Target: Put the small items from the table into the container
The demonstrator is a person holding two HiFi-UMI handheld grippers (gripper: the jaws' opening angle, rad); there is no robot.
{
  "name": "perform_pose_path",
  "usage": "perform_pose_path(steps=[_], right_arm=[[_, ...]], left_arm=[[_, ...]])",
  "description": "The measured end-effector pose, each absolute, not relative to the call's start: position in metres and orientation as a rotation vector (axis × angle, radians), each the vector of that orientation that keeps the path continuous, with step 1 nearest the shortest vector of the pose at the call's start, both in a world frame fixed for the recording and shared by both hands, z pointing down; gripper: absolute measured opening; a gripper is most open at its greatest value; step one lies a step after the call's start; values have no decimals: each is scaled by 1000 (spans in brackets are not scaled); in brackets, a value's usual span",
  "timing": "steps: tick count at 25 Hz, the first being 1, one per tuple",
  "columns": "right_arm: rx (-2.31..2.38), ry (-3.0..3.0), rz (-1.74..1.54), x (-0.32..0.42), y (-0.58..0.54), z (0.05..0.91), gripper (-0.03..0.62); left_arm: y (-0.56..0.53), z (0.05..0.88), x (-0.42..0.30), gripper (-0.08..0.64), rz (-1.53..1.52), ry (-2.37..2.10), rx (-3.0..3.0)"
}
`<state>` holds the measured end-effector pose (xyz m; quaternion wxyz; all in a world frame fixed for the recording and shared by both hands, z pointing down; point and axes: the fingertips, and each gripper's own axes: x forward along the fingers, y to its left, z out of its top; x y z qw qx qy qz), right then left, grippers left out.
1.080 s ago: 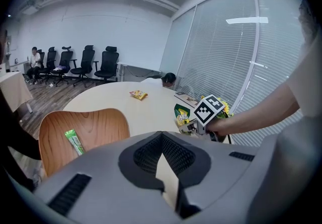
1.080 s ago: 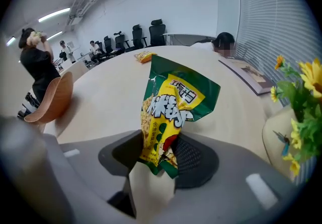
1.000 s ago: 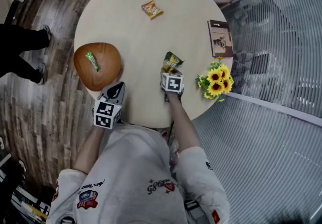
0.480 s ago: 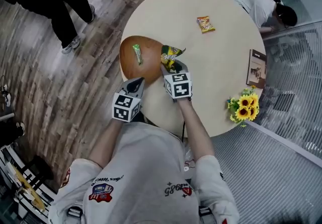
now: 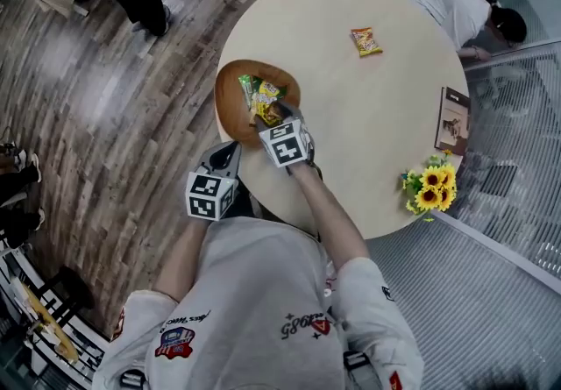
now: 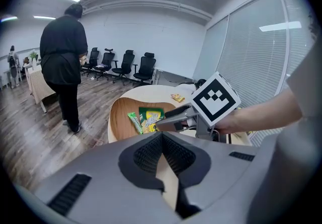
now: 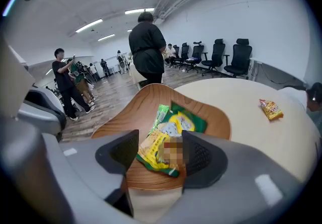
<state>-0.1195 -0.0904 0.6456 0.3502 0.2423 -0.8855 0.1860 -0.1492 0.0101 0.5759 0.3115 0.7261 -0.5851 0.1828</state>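
**Fig. — Release of the second packet into the bowl**

The green-and-yellow snack packet (image 7: 176,125) lies in the wooden bowl (image 7: 151,97) beside a thin green stick (image 7: 160,115). My right gripper (image 7: 158,152) hangs over it, jaws opening, the packet between them but apparently let go. My left gripper (image 6: 162,140) is pressed together on nothing, near the table (image 5: 351,143) edge. Count: two items in one bowl, one orange packet (image 5: 365,41) on the table. Next, I judge, comes a reach across for that one.
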Motion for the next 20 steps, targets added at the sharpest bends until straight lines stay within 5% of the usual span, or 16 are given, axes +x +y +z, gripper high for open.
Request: perform_pose_path(steps=[5,10,20], right_arm=[[755,-2371,454,-97,-98,616,227],[1084,-2500,333,-43,-106,552,2],[1409,-2409,499,83,-76,550,2]], left_arm=[[0,573,-131,6,479,-1516,1954],[-22,560,-105,5,457,-1455,2050],[-59,553,-16,5,467,-1317,2220]])
